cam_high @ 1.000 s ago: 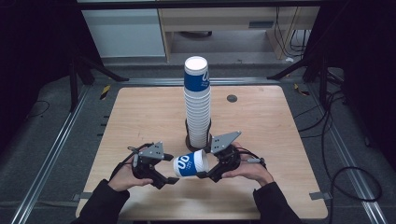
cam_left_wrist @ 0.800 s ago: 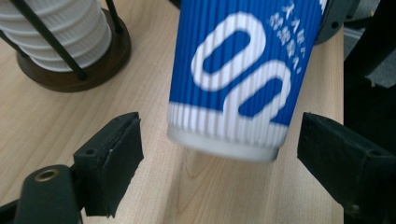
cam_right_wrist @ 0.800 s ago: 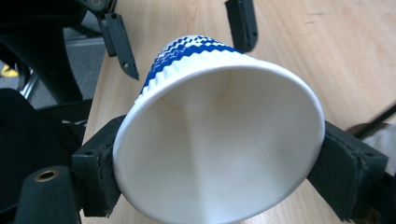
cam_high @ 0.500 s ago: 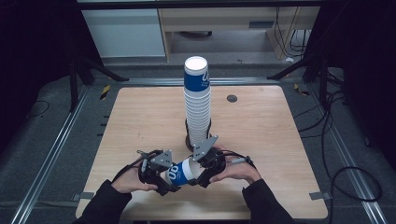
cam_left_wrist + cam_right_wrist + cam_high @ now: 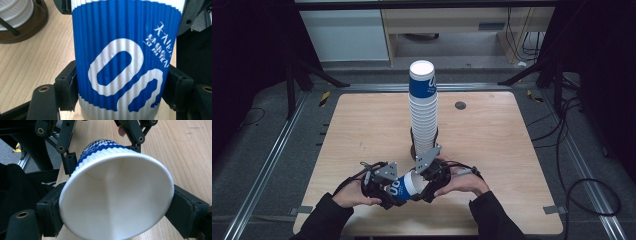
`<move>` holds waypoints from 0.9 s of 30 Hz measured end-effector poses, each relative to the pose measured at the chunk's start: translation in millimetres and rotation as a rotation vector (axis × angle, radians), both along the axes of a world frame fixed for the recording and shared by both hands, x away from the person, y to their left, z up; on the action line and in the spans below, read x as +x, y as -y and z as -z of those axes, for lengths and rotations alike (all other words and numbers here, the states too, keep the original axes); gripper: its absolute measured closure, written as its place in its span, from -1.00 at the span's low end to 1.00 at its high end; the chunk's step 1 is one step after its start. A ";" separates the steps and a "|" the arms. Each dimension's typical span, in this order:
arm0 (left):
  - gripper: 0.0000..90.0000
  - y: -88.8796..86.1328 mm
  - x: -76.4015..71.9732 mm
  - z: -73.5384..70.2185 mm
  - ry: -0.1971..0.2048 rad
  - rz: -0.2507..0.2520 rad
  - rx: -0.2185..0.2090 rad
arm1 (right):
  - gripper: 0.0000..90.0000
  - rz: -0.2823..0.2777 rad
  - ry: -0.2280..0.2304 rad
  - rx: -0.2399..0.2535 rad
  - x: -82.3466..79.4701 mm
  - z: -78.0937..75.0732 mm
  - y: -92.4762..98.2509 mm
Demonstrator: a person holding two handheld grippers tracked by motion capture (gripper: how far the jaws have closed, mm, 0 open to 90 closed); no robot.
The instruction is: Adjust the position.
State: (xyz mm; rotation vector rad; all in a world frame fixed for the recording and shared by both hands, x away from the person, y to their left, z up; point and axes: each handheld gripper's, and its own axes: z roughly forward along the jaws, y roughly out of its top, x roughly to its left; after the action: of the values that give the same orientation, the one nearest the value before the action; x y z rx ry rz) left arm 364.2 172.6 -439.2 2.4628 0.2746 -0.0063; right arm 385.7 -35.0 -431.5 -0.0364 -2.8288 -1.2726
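Observation:
A blue and white ribbed paper cup (image 5: 404, 186) lies on its side just above the table's front edge, held between both grippers. My left gripper (image 5: 393, 193) is shut on the cup's blue body (image 5: 120, 50); its jaws have just been closing, and both pads now press the ribbed wall. My right gripper (image 5: 115, 212) grips the same cup (image 5: 117, 195) at its white rim, with a pad touching each side. Its jaws have just been opening a little with the rim between them. The right gripper view looks into the empty cup, with the left gripper (image 5: 102, 152) behind it.
A tall stack of the same cups (image 5: 423, 115) stands mid-table on a dark round holder (image 5: 37, 22), just behind the hands. The wooden table (image 5: 512, 150) has a small dark disc (image 5: 460, 105) at the far right. Metal rails and black stand legs border it.
The left gripper's jaws, open around the cup's base earlier, have closed on its body. The right hand has carried the cup leftward, so the two grippers sit closer together.

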 end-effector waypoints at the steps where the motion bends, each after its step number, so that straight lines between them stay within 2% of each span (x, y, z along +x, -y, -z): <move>1: -0.41 -1.1 0.8 -0.7 -0.003 -0.004 -0.014 | -0.73 0.007 0.008 0.013 0.1 -1.0 1.5; 6: -0.41 -8.8 4.3 -4.7 0.005 -0.038 -0.046 | -0.82 0.048 0.009 0.079 1.4 -8.9 11.0; 10: -0.41 -16.1 7.4 -8.6 0.017 -0.069 -0.088 | -0.84 0.113 0.019 0.153 1.8 -17.3 26.6; 14: -0.41 -21.0 8.4 -13.2 0.039 -0.113 -0.159 | -0.84 0.197 0.018 0.223 1.1 -22.4 44.4; 15: -0.41 -21.0 8.4 -13.2 0.039 -0.113 -0.159 | -0.84 0.197 0.018 0.223 1.1 -22.4 44.4; 16: -0.41 -22.1 8.4 -15.1 0.042 -0.124 -0.194 | -0.84 0.232 0.005 0.257 0.8 -23.3 53.0; 19: -0.41 -21.5 7.3 -16.2 0.055 -0.141 -0.236 | -0.82 0.244 -0.021 0.294 -0.5 -22.3 60.1; 21: -0.41 -20.0 6.3 -17.4 0.076 -0.154 -0.253 | -0.82 0.254 -0.023 0.295 -2.1 -21.0 61.9; 22: -0.41 -20.0 6.3 -17.4 0.076 -0.154 -0.253 | -0.82 0.254 -0.023 0.295 -2.1 -21.0 61.9; 25: -0.41 -19.1 3.3 -21.7 0.102 -0.161 -0.305 | -0.82 0.263 -0.041 0.332 -5.3 -17.4 61.7; 26: -0.41 -19.1 3.3 -21.7 0.102 -0.161 -0.305 | -0.82 0.263 -0.041 0.332 -5.3 -17.4 61.7; 27: -0.41 -18.9 1.6 -23.9 0.119 -0.162 -0.325 | -0.82 0.270 -0.046 0.340 -5.4 -17.1 60.2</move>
State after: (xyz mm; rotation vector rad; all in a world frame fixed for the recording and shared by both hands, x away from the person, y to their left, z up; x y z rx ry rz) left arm 365.7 191.5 -415.3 2.1037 0.3883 0.1526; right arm 380.4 -95.2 -414.3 -0.4420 -2.5938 -1.7627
